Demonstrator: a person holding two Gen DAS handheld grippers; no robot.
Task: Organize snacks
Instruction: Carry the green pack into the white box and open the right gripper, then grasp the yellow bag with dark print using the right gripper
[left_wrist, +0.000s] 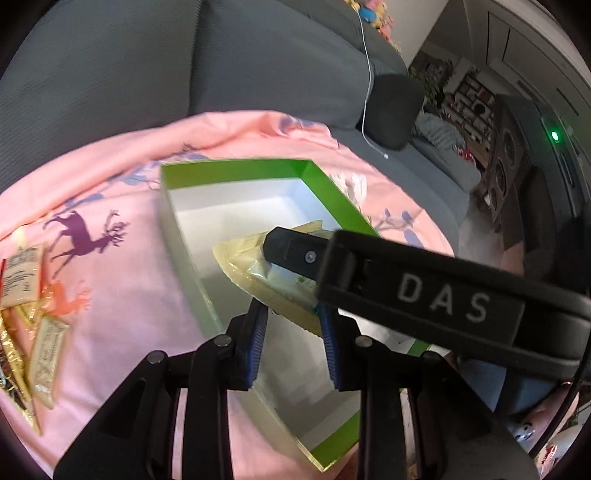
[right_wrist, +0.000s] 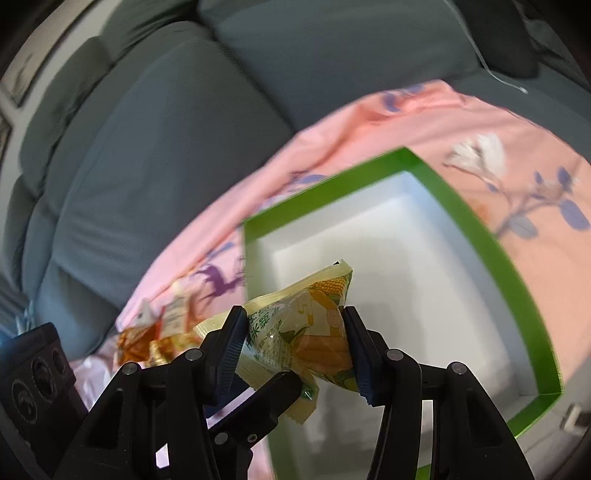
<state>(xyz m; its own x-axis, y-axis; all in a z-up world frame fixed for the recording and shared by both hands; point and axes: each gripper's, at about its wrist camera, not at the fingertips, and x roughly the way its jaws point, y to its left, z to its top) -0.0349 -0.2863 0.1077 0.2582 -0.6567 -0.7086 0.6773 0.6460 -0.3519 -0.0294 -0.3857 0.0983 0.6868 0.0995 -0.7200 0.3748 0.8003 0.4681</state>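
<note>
A grey sofa (right_wrist: 155, 147) fills the back of both views, and a pink cloth (left_wrist: 129, 295) printed with deer and flowering branches is spread over its seat. On the cloth stands an open box (right_wrist: 517, 291) with bright green walls and a white, bare floor.

Above the box both grippers share one snack packet (right_wrist: 303, 332) — a pale yellow, glossy pouch with crimped, saw-toothed seams, corn cobs printed in orange and yellow, green leaves and dark green lettering on a lighter panel. It is puffed and creased, tilted with one corner upward. The right gripper (right_wrist: 295, 343) has its ridged pads pressed on the packet's two sides, pinching it across its middle. In the left wrist view the same packet (left_wrist: 258, 273) shows its plain yellow back and a whitish, green-flecked face; the left gripper (left_wrist: 291, 336) has its blue pads close together with the packet's lower edge between them. It appears to be pinching that edge, though the right gripper's black finger, marked DAS, crosses in front and hides part of the contact.

Off to the left of the box, at the cloth's edge, lie more snack packets (left_wrist: 33, 302) — small cream sachets with dark print and gold-foil wrappers, overlapping in a loose heap.
</note>
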